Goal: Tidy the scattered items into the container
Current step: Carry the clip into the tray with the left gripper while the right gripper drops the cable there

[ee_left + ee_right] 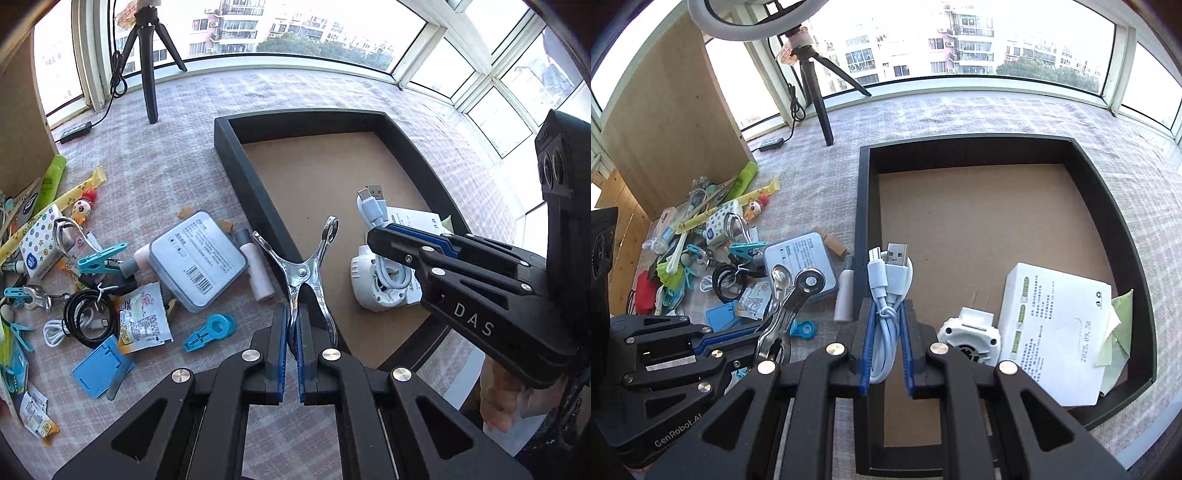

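Observation:
My left gripper [292, 317] is shut on a shiny metal clip [308, 269], held over the left wall of the black tray [236, 166]. The clip also shows in the right wrist view [786, 295]. My right gripper [886, 314] is shut on a bundled white USB cable [888, 291], held above the tray's near left part [862, 206]. In the left wrist view the right gripper [384, 240] holds the cable [373, 206] over the tray floor. Inside lie a white round device [971, 338], a white box [1056, 328] and a green cloth [1119, 332].
Scattered items lie left of the tray on the checked cloth: a grey tin [197, 260], a pink tube [256, 269], blue clips [101, 256], a black cable coil [88, 317], a blue holder [101, 365], sachets [142, 317]. A tripod [147, 62] and wooden board [668, 129] stand behind.

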Tool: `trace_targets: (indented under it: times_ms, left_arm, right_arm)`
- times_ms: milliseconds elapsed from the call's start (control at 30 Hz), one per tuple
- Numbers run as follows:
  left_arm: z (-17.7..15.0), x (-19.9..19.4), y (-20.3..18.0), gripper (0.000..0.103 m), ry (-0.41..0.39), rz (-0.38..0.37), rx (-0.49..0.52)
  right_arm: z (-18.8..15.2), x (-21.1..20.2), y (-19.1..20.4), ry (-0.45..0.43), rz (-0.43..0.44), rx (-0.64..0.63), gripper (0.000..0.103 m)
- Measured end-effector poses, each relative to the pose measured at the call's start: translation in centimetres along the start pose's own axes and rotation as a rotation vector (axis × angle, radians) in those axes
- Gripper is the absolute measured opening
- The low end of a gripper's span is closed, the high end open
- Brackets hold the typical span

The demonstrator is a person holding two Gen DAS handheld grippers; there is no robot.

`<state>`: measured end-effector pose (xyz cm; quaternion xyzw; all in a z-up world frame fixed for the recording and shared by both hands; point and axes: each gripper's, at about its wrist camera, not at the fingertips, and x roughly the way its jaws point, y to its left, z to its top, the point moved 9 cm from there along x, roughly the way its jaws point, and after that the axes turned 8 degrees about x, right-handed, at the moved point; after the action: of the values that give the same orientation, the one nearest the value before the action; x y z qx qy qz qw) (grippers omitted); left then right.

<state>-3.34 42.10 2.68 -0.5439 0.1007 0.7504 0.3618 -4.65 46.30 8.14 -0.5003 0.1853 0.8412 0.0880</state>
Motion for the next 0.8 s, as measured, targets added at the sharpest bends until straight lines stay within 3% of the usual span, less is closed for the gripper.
trace_targets:
  times_ms: [367,433,467,500,533,567,800]
  left_arm:
    - [5.0,2.6,-4.8,0.004,-0.003,0.000,0.055]
    - [5.6,3.0,-5.1,0.014,-0.004,-0.003,0.042]
    - [5.8,3.1,-5.2,0.036,-0.002,-0.001,0.039]
    - [6.1,3.0,-5.3,0.046,-0.014,0.002,0.045]
    - [6.2,2.8,-5.4,0.044,-0.031,0.012,0.057]
    - [6.3,2.6,-5.4,0.042,-0.040,0.026,0.071]
    - [5.9,1.8,-3.9,0.042,-0.041,0.034,0.070]
  right_arm:
    - [5.0,-0.6,-7.9,-0.046,-0.073,0.084,0.013]
    - [5.6,-0.6,-8.6,-0.052,-0.073,0.081,0.014]
    - [5.8,-0.6,-8.8,-0.057,-0.078,0.075,0.019]
    - [6.0,-0.6,-9.0,-0.060,-0.090,0.072,0.026]
    - [6.2,-0.7,-9.1,-0.067,-0.097,0.071,0.041]
    - [6.4,-0.7,-9.2,-0.078,-0.093,0.070,0.045]
    - [6.7,-0.2,-7.8,-0.073,-0.064,0.040,0.045]
